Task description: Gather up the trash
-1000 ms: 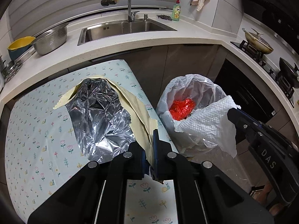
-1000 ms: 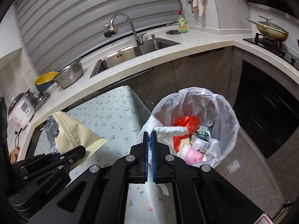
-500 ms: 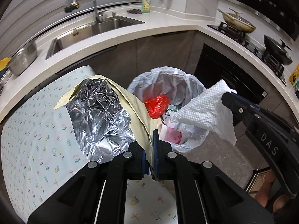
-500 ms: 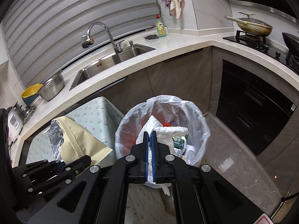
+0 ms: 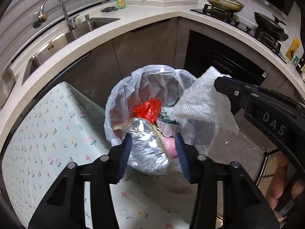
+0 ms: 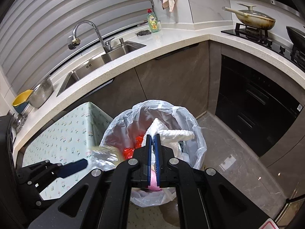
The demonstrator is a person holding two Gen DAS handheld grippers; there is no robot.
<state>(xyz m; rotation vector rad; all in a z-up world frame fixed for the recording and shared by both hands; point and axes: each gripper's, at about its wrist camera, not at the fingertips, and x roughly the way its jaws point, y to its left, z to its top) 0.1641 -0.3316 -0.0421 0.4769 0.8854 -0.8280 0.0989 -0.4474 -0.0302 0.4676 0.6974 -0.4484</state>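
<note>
A bin lined with a clear plastic bag (image 5: 122,95) (image 6: 198,133) stands on the floor beside the flowered table. It holds red plastic (image 5: 147,108) and other trash. My left gripper (image 5: 153,145) is open above the bin's near rim. The foil-lined yellow bag (image 5: 146,148) lies loose between its fingers, dropping into the bin; it shows blurred in the right wrist view (image 6: 104,154). My right gripper (image 6: 152,139) is shut on a white paper towel (image 6: 171,133) (image 5: 202,103) and holds it over the bin.
The flowered tablecloth (image 5: 47,133) covers the table left of the bin. Behind are the counter with sink (image 6: 106,57), faucet, green soap bottle (image 6: 152,22), metal bowl and yellow bowl. A stove with pans (image 6: 253,19) and a dark oven (image 6: 257,99) are at right.
Both grippers moved from the table to above the bin. My left gripper opened and let go of the foil bag, which is falling in. The right still holds the towel.
</note>
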